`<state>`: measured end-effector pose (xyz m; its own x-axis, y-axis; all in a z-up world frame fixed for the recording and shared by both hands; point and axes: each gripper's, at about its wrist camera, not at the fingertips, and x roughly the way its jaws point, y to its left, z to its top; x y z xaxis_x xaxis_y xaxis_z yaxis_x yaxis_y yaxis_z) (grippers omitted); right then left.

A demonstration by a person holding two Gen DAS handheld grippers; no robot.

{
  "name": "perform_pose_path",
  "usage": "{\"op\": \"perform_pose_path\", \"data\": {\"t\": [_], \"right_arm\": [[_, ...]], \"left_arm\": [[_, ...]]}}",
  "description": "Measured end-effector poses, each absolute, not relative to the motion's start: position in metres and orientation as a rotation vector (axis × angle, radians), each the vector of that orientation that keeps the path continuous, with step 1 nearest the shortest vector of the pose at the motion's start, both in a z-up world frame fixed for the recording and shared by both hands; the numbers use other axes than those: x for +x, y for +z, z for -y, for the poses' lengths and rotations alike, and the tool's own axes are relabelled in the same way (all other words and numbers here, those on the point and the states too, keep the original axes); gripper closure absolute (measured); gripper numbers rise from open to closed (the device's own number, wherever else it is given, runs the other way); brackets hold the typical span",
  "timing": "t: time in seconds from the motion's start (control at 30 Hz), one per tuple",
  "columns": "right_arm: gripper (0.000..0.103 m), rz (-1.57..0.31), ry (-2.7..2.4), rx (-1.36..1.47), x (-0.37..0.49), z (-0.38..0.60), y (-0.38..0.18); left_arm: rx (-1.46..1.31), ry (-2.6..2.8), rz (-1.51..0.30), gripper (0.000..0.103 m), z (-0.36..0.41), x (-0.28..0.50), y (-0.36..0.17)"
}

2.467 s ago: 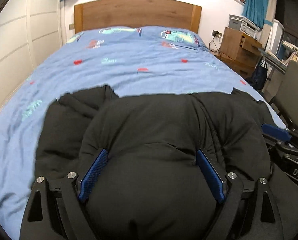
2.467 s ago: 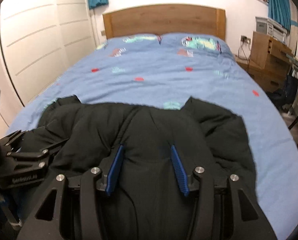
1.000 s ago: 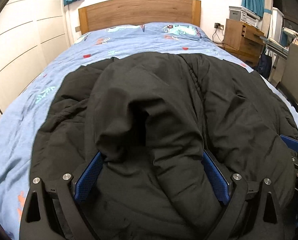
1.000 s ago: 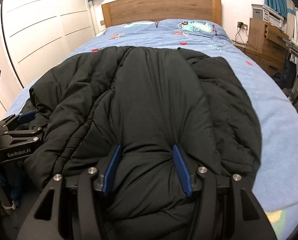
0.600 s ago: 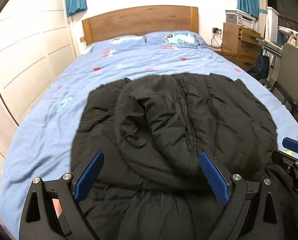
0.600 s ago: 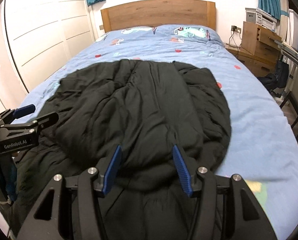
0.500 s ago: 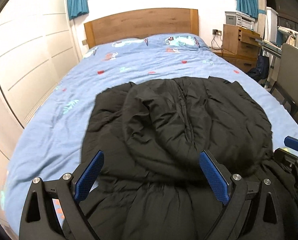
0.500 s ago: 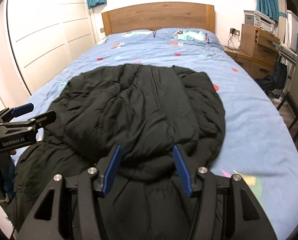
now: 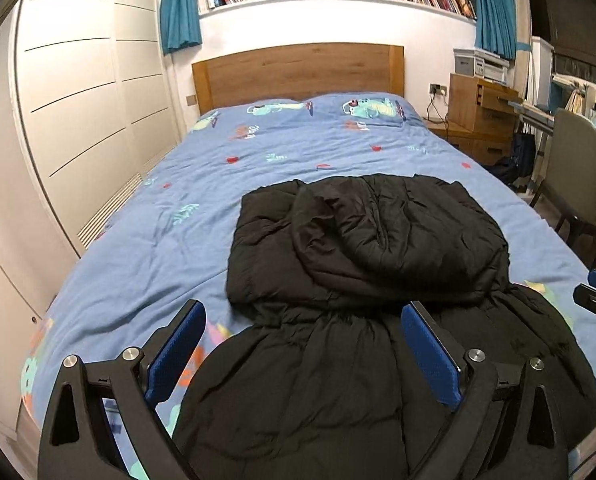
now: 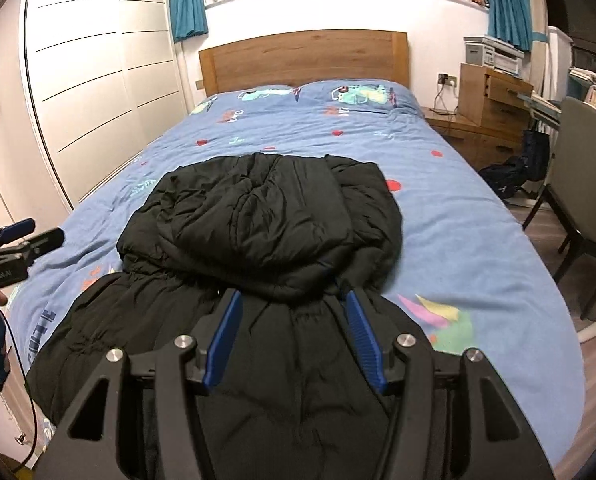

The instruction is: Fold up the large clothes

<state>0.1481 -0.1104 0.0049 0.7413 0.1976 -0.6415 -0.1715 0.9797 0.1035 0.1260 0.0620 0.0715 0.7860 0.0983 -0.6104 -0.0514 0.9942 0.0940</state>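
Left wrist view: a black padded coat (image 9: 361, 280) lies on the bed (image 9: 146, 240), near its foot, with a puffed upper layer doubled over the part nearest the camera. The left hand-held gripper (image 9: 303, 352) hovers above the near part, its blue fingers (image 9: 427, 354) spread wide with nothing between them. The tip of the other tool shows at the right edge.

Right wrist view: the same coat (image 10: 258, 232) runs lengthwise down the middle of the bed (image 10: 457, 220), the folded layer ending in a rounded edge just beyond the fingertips. The right hand-held gripper (image 10: 294, 338) is parted to a moderate gap and empty, poised over the near part of the coat without pinching it. The left tool appears at the left edge, clear of the cloth.

Progress, as a judgement: one fold across the length appears made, with the far portion brought back over the body. The bundle is loose and uneven; the lower part nearest the camera spreads wider than the top layer and hangs at the foot of the bed. Left to do, probably: tuck in the sides, fold the near part over, and flatten the result.
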Motion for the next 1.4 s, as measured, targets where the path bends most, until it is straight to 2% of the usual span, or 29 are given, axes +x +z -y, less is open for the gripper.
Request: {"op": "perform_pose_path", "data": {"t": [0.4,0.73,1.1,1.4], "right_arm": [[0.037,-0.730,0.134,0.057,0.089,0.144,-0.001],[0.030,-0.827,0.058,0.147,0.067,0.207,-0.034],[0.029,-1.034,0.056,0.308,0.080,0.260,-0.119],[0.028,-1.135,0.111,0.350,0.087,0.265,-0.163]], "left_arm": [[0.035,0.075,-0.641,0.001,-0.078,0.068,0.079],[-0.114,0.099,-0.825,0.001,-0.158,0.047,0.009],[-0.317,0.126,-1.015,0.001,-0.245,0.042,-0.091],[-0.477,0.008,-1.084,0.001,-0.267,0.036,-0.137]]}}
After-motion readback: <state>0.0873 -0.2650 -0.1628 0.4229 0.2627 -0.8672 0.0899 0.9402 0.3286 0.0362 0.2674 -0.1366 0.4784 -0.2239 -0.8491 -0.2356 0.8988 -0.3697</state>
